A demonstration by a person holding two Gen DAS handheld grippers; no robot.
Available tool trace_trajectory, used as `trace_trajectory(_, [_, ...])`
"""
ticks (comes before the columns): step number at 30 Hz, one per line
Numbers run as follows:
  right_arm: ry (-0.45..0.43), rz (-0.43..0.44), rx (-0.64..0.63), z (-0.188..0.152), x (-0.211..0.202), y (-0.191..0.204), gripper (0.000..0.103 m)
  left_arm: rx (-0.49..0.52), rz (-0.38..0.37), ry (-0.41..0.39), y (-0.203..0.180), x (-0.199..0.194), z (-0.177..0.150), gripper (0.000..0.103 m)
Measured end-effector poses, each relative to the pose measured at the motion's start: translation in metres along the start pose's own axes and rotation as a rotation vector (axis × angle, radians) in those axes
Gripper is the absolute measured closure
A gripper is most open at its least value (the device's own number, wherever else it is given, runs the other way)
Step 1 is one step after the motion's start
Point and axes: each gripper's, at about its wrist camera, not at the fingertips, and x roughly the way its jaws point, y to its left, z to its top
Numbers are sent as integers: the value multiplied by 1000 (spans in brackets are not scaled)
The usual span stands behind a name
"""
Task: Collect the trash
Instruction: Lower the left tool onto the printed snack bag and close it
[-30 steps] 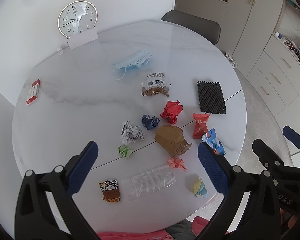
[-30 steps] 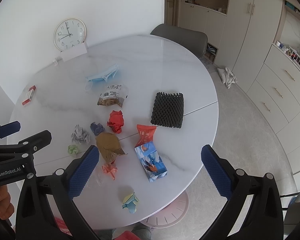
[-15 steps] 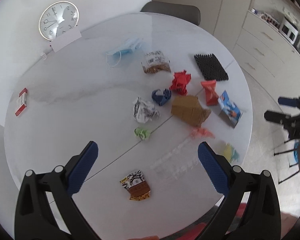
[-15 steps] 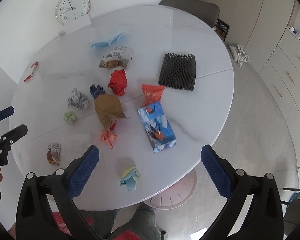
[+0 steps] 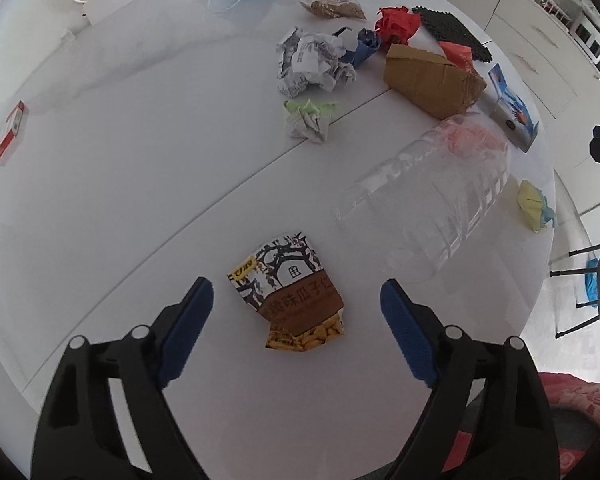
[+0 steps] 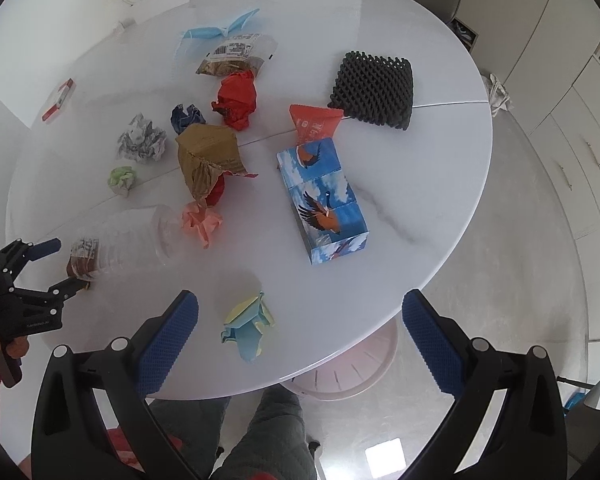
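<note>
A torn snack packet [image 5: 292,292] with black-and-white print and a brown band lies flat on the white round table [image 5: 140,184]. My left gripper [image 5: 296,304] hangs just above the packet with a blue pad on each side. Its jaws are closing, and the pads stand clear of the packet. In the right wrist view my right gripper [image 6: 300,308] is open over the table's near edge, above a crumpled yellow-and-blue paper [image 6: 248,324]. The left gripper [image 6: 66,264] shows there at the far left, beside a clear plastic bottle [image 6: 128,240].
More trash is spread over the table: a brown cardboard box [image 6: 208,156], a blue tissue box [image 6: 320,200], black foam netting [image 6: 374,88], red paper [image 6: 236,98], an orange wrapper [image 6: 314,124], a face mask [image 6: 216,32]. A pink bin [image 6: 352,368] stands under the table by the person's legs [image 6: 260,432].
Both grippers have dropped toward the table. The left one moved over the snack packet, which now sits between its pads, and its jaws have narrowed. The right one stays wide open.
</note>
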Motion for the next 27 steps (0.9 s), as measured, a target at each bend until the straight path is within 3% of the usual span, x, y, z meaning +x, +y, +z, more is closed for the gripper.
trace_trajectory(5, [-2, 7, -28, 1, 1, 3, 2, -92, 31, -14, 0, 13, -7, 39])
trace_trajectory(14, [-42, 26, -54, -1, -5, -7, 2, -164, 60, -65, -2, 4, -16, 65])
trace_trajectory(21, [14, 120, 75, -20, 23, -10, 3, -188, 58, -78, -6, -4, -20, 68])
trace_trajectory(27, [14, 70, 88, -31, 52, 18, 29, -157, 49, -88, -3, -33, -20, 68])
